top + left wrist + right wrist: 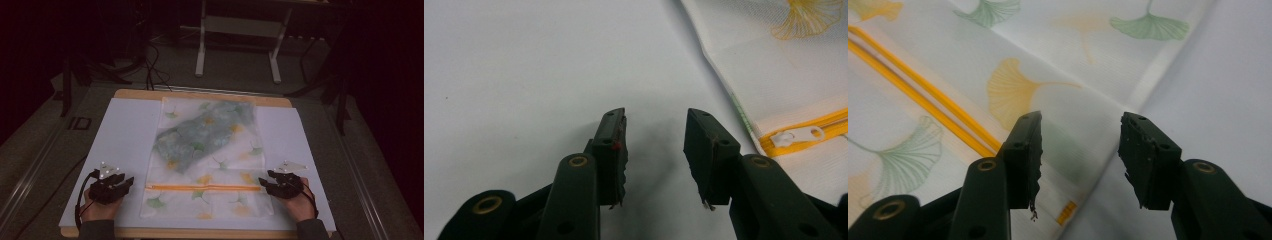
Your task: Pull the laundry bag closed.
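Note:
A white mesh bag [210,150] printed with ginkgo leaves lies flat on the white sheet [120,140], with a grey-green cloth [205,132] showing inside it. Its orange zipper [202,188] runs across near the front, and the white pull [796,135] sits at the bag's left end. My left gripper [128,183] rests on the sheet just left of the bag, jaws apart with nothing between them [656,150]. My right gripper [264,183] stands open at the bag's right edge, over the zipper's end [1080,160], and grips nothing.
The white sheet covers a wooden tabletop [205,95] whose edge shows at the back and front. Beyond the table stand a white frame [237,45] and dark stands with cables on the floor.

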`<action>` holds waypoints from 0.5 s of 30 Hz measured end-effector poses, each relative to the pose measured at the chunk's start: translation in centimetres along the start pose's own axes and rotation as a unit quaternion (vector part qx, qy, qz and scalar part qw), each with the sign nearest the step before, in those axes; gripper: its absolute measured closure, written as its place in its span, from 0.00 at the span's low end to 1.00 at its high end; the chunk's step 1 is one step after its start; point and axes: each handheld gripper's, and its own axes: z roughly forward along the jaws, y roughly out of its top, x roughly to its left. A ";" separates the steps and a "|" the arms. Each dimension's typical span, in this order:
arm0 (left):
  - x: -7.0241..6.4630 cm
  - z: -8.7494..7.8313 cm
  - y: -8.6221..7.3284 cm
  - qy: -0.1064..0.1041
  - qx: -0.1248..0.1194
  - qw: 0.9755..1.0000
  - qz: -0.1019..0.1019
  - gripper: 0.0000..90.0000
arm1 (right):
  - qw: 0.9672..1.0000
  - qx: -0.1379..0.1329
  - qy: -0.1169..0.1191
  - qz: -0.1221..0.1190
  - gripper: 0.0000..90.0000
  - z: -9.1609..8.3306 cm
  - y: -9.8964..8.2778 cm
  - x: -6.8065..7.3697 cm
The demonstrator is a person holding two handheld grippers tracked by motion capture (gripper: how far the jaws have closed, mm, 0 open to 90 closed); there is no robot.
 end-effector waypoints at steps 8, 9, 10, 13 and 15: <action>0.2 0.0 -0.1 0.004 0.003 1.000 -0.008 0.62 | 0.999 0.000 0.029 -0.031 0.58 0.7 1.6 1.5; 0.2 0.0 -0.1 0.003 0.005 1.000 -0.008 0.62 | 0.999 0.000 0.029 -0.031 0.58 0.7 1.6 1.5; 0.2 0.0 -0.1 0.003 0.005 1.000 -0.008 0.62 | 0.999 0.002 0.034 -0.041 0.58 1.0 2.1 2.0; 0.1 0.0 -0.1 0.006 0.005 1.000 -0.005 0.61 | 0.998 0.002 0.040 -0.049 0.58 1.3 2.5 2.4; 0.1 -0.1 -0.1 0.006 0.005 1.000 -0.004 0.60 | 0.997 0.005 0.048 -0.060 0.59 1.8 3.0 3.1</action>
